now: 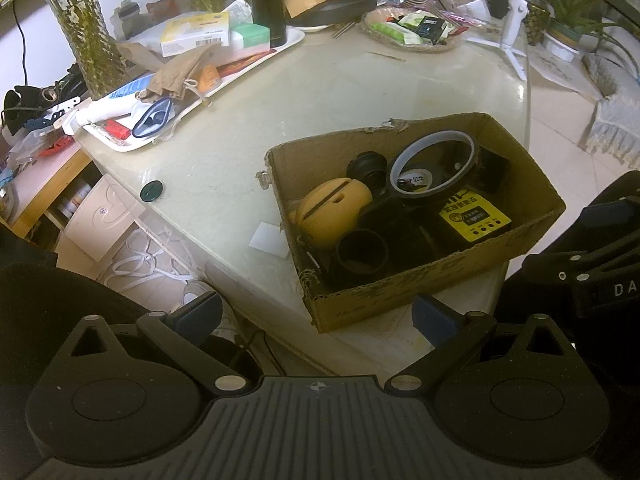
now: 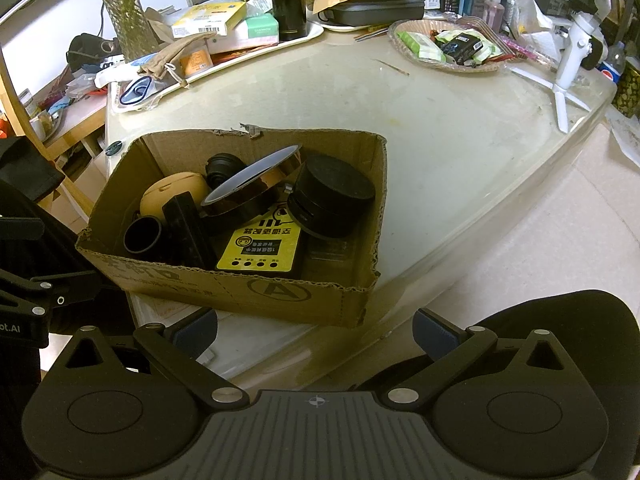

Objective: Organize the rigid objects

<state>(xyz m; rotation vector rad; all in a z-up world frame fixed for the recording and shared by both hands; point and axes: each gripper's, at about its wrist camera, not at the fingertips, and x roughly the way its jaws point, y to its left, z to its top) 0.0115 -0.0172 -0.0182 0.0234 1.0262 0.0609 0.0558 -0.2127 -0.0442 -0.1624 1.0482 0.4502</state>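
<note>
A cardboard box (image 1: 404, 296) (image 2: 280, 294) sits at the near edge of the pale table (image 1: 320, 92). It holds a tape roll (image 1: 434, 168) (image 2: 256, 190), a yellow rounded object (image 1: 334, 208) (image 2: 176, 192), a yellow-labelled black device (image 1: 474, 216) (image 2: 260, 250), a black cup (image 1: 362, 256) (image 2: 142, 236) and a black round speaker (image 2: 330, 196). A small dark green disc (image 1: 151, 191) (image 2: 113, 147) lies on the table left of the box. My left gripper (image 1: 316, 320) hovers open, empty, before the box. My right gripper (image 2: 316, 332) is also open and empty, just short of the box's front wall.
A white tray (image 1: 256, 66) (image 2: 248, 54) with boxes, a pouch and a tall black bottle (image 1: 267, 0) fills the back left. A woven basket of packets (image 1: 412, 30) (image 2: 448, 48) and a white tripod (image 1: 514, 20) (image 2: 568, 64) stand at the back right. A glass vase (image 1: 86, 28) stands far left.
</note>
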